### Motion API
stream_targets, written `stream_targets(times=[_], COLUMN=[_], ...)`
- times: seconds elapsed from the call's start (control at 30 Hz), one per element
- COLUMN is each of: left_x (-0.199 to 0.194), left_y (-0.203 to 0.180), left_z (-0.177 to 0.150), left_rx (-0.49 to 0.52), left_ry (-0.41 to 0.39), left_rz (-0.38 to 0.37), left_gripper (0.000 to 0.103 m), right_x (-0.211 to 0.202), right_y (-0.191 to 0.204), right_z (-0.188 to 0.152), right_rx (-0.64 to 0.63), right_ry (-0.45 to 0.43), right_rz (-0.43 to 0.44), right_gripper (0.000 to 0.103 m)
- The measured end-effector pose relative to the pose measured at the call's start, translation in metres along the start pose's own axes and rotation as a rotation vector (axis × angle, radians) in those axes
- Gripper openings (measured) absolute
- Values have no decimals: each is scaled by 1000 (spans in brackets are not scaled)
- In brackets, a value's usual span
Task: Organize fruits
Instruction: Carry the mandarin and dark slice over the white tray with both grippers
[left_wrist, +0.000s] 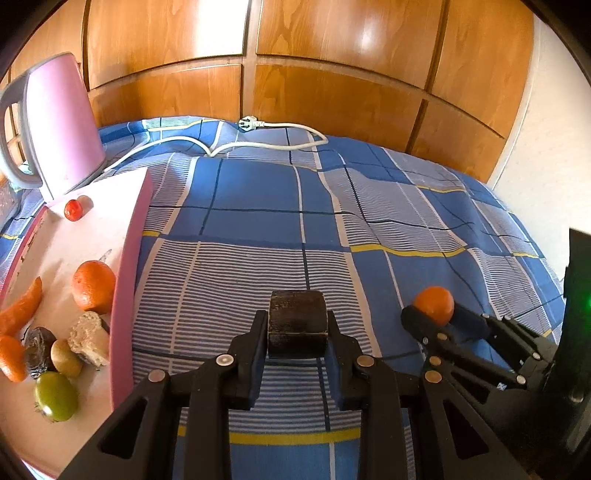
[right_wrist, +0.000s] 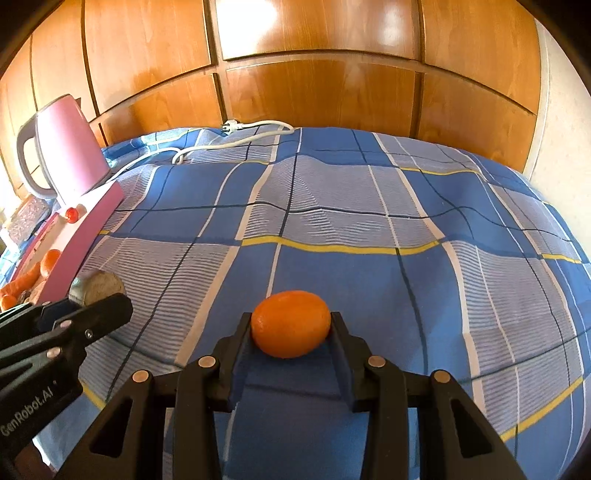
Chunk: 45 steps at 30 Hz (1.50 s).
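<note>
My left gripper (left_wrist: 297, 332) is shut on a dark piece of bread (left_wrist: 297, 324), held above the checked cloth; the bread's pale cut face shows in the right wrist view (right_wrist: 99, 287). My right gripper (right_wrist: 291, 325) is shut on an orange (right_wrist: 291, 323); it also shows at the right of the left wrist view (left_wrist: 434, 304). A pink tray (left_wrist: 127, 280) at the left holds another orange (left_wrist: 93, 285), carrots (left_wrist: 20, 308), a green tomato (left_wrist: 56, 396), a red cherry tomato (left_wrist: 73, 210), a kiwi (left_wrist: 65, 357), a bread chunk (left_wrist: 89, 342) and a dark fruit (left_wrist: 38, 347).
A pink kettle (left_wrist: 61, 125) stands behind the tray, with its white cord and plug (left_wrist: 251, 123) lying across the blue checked cloth (left_wrist: 280, 221). Wooden cabinet doors (left_wrist: 295, 55) rise behind. The cloth (right_wrist: 406, 229) stretches to the right.
</note>
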<state>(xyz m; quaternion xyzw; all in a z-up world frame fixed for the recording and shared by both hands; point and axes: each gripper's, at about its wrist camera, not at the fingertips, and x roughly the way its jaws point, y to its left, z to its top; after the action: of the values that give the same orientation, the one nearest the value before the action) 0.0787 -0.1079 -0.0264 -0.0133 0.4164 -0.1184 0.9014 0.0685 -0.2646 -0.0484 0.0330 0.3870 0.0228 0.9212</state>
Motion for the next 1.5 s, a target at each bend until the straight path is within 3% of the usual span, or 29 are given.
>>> stream_targets(times=[0.7, 1.23, 1.5], left_x=[-40, -62, -72], left_y=[16, 69, 116], left_z=[5, 19, 21], left_rx=[-33, -150, -224], left_ry=[-68, -121, -146], left_rz=[-47, -4, 63], left_gripper=[27, 27, 27], right_x=[-18, -24, -21], right_y=[35, 83, 113], right_z=[-4, 9, 23], right_rx=[-17, -137, -220], right_ry=[5, -9, -10], right_rz=[91, 190, 242], right_gripper=[40, 40, 40])
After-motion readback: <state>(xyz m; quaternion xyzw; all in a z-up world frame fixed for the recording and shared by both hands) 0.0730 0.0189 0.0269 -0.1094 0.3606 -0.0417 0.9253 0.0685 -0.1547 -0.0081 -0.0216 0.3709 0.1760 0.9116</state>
